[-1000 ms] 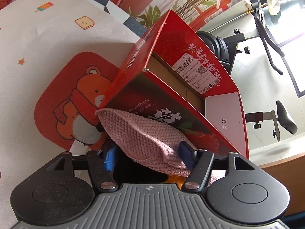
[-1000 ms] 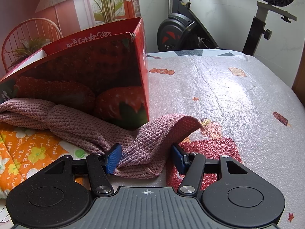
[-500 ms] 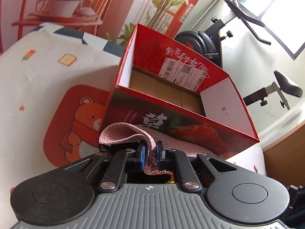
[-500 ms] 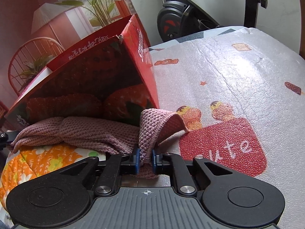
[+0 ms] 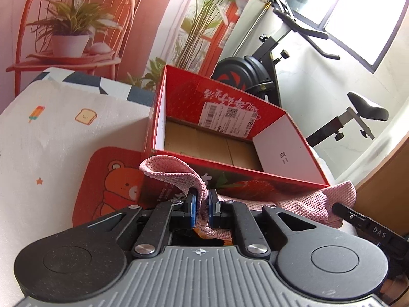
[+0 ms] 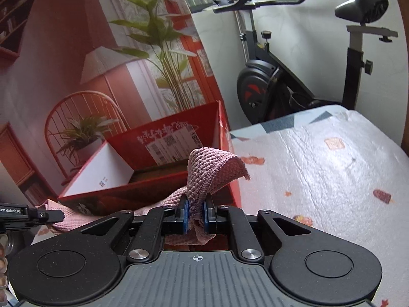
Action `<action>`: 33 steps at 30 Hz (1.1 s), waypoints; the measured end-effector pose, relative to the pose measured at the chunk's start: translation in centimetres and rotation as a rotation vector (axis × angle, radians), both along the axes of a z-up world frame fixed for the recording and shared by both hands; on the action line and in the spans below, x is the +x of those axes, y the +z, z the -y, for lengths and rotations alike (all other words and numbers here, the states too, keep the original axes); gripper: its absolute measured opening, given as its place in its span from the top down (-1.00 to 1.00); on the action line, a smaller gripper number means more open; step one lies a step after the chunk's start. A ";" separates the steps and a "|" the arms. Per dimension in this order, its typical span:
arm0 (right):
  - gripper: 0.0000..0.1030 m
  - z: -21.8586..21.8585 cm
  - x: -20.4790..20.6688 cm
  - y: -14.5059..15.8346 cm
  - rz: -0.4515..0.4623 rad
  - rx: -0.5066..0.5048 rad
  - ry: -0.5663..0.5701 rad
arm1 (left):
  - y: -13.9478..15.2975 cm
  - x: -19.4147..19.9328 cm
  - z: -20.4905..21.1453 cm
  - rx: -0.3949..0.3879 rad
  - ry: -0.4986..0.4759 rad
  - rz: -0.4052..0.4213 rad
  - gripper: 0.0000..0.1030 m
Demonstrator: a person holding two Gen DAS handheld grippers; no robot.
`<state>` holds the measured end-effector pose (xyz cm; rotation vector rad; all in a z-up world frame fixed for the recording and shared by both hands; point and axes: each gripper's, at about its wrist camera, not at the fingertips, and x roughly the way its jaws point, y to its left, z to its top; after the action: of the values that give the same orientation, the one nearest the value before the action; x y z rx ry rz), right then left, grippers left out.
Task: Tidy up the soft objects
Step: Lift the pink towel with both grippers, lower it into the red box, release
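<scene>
A pink knitted cloth (image 5: pixel 176 172) hangs stretched along the near wall of an open red strawberry box (image 5: pixel 222 117). My left gripper (image 5: pixel 200 206) is shut on one end of the cloth, a fold standing up above its blue pads. My right gripper (image 6: pixel 195 213) is shut on the other end of the pink cloth (image 6: pixel 209 167), beside the red box (image 6: pixel 163 148) at its right corner. In the left wrist view the right gripper's tip (image 5: pixel 358 216) shows at the right with cloth bunched on it. The box's cardboard floor is bare.
A white foam mat with cartoon prints (image 6: pixel 319 179) covers the surface, with a red bear patch (image 5: pixel 112 186) left of the box. An orange flowered fabric (image 5: pixel 204 232) peeks below the left gripper. An exercise bike (image 6: pixel 281 84) and a red wall mural stand behind.
Both grippers have closed on the ends of the pink cloth and lifted it from the mat to about the level of the box's rim. The box interior has come into view.
</scene>
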<state>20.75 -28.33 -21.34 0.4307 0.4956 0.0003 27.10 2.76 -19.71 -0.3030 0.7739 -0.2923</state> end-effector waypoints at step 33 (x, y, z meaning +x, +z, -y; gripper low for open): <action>0.82 -1.6 15.4 8.9 0.017 -0.367 0.134 | 6.5 11.9 2.7 0.047 0.007 0.210 0.84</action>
<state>36.17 -26.71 -12.43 0.0379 0.4947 0.0411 39.03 0.03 -13.24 -0.2264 0.5722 -0.2936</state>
